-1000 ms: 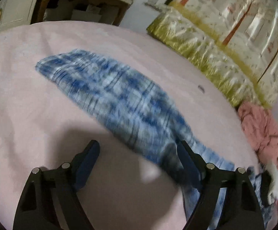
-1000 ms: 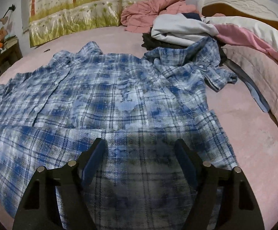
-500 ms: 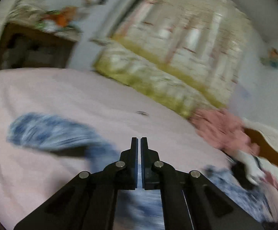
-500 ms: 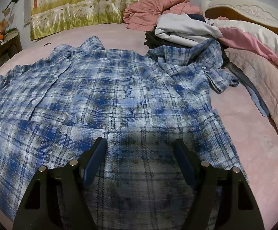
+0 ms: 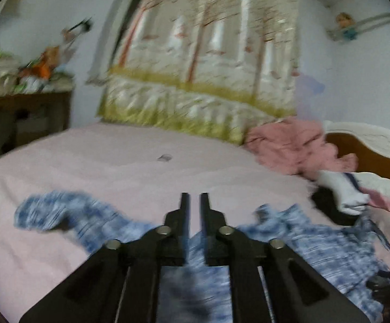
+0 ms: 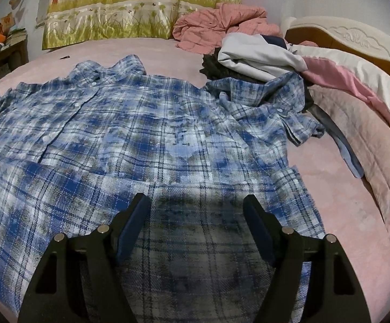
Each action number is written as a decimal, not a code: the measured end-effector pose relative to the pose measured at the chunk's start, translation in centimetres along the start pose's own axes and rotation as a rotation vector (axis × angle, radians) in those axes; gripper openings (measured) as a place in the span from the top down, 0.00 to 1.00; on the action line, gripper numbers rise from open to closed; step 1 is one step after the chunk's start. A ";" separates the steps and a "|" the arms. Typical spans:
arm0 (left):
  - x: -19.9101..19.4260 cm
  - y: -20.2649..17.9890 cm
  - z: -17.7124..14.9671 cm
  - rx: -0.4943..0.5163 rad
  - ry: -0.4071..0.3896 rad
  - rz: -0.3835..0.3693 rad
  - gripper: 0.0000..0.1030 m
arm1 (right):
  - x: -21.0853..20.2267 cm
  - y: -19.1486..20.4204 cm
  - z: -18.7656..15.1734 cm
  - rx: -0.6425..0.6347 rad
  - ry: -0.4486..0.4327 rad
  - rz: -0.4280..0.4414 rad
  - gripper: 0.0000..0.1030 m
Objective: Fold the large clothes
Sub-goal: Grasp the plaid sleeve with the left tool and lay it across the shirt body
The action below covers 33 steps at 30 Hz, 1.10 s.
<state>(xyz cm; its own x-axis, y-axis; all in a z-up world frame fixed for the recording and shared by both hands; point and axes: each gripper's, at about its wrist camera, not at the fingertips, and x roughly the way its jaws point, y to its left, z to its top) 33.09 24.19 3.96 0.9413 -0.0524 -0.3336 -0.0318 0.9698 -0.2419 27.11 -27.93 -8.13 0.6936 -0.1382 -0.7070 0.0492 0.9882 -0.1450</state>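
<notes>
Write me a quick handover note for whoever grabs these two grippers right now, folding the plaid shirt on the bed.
Left gripper: fingers nearly together with blue plaid cloth between them near their base; the view is blurred, but it looks like a grip on the plaid shirt.
Right gripper: open, hovering over the shirt's hem, holding nothing.
Shirt: spread mostly flat, button side up, on the pink bed; one sleeve is crumpled against the clothes pile.
Done: shirt laid out.
Left: straighten that sleeve, fold sleeves and sides in, then fold the body.

Dim indoor light; the left wrist view is motion-blurred, the right sharp, both bowed with dark fisheye corners.
</notes>
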 end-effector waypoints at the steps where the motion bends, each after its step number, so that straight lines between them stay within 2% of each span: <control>1: 0.8 1.8 -0.5 -0.024 0.025 0.049 0.58 | 0.1 -0.1 0.0 0.002 0.003 0.004 0.30; 2: 1.3 2.9 -1.3 -0.037 0.036 0.094 0.29 | 0.1 -0.1 0.0 0.003 0.005 0.006 0.30; 3: 2.0 4.4 -1.8 -0.045 0.045 0.157 0.15 | 0.1 -0.1 0.0 0.003 0.008 0.007 0.30; 4: 3.0 6.0 -2.3 -0.052 0.065 0.249 0.15 | 0.1 0.0 0.0 0.002 0.009 0.008 0.30; 5: 4.3 7.3 -2.5 -0.067 0.101 0.303 0.15 | 0.2 -0.1 0.0 0.002 0.010 0.007 0.30; 6: 5.3 8.7 -2.9 -0.093 0.137 0.326 0.15 | 0.2 -0.1 0.0 0.001 0.009 0.007 0.30; 7: 6.6 10.6 -3.2 -0.152 0.179 0.335 0.15 | 0.3 -0.1 0.0 0.000 0.011 0.006 0.30; 9: 8.1 13.3 -3.7 -0.251 0.208 0.322 0.15 | 0.4 -0.1 0.0 -0.001 0.014 0.007 0.30; 11: 9.4 15.8 -4.2 -0.352 0.223 0.275 0.15 | 0.5 -0.1 0.0 -0.002 0.015 0.007 0.30; 12: 9.9 17.1 -4.5 -0.409 0.234 0.226 0.19 | 0.5 0.0 0.0 -0.003 0.016 0.007 0.30; 13: 10.3 18.4 -4.9 -0.507 0.241 0.146 0.26 | 0.6 -0.1 0.0 -0.003 0.017 0.009 0.30; 15: 9.8 19.8 -5.2 -0.631 0.184 0.025 0.78 | 0.7 -0.1 0.0 0.000 0.021 0.016 0.30; 16: 9.6 19.7 -4.9 -0.620 0.167 0.016 0.88 | 0.7 -0.2 0.0 0.002 0.023 0.020 0.30; 17: 9.3 19.1 -4.4 -0.569 0.162 0.035 0.96 | 0.8 -0.2 0.0 0.005 0.023 0.023 0.30; 20: 7.9 15.0 -2.4 -0.326 0.132 0.079 0.96 | 0.8 -0.2 0.0 0.006 0.024 0.024 0.30; 22: 6.3 11.1 -1.2 -0.184 0.095 0.057 0.97 | 0.8 -0.3 0.0 0.006 0.024 0.024 0.30; 23: 5.0 8.7 -0.5 -0.126 0.068 0.018 0.97 | 0.8 -0.2 0.0 0.006 0.024 0.024 0.30; 27: 1.7 0.4 1.2 0.000 0.022 -0.096 0.97 | 0.8 -0.3 0.0 0.004 0.022 0.021 0.30; 29: 0.2 -4.3 1.1 0.042 0.020 -0.169 0.97 | 0.8 -0.3 0.0 0.006 0.024 0.024 0.30; 31: -1.3 -7.2 -0.6 0.039 0.017 -0.200 0.97 | 0.8 -0.4 0.0 0.006 0.026 0.026 0.30; 33: -1.3 -10.3 -4.3 -0.007 0.106 -0.250 0.97 | 0.7 -0.4 0.0 0.011 0.028 0.031 0.30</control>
<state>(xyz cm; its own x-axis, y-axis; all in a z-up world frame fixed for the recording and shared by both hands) 30.76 13.19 2.99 0.8798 -0.3151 -0.3560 0.1945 0.9218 -0.3353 27.63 -28.39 -8.59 0.6746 -0.1089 -0.7301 0.0361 0.9927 -0.1148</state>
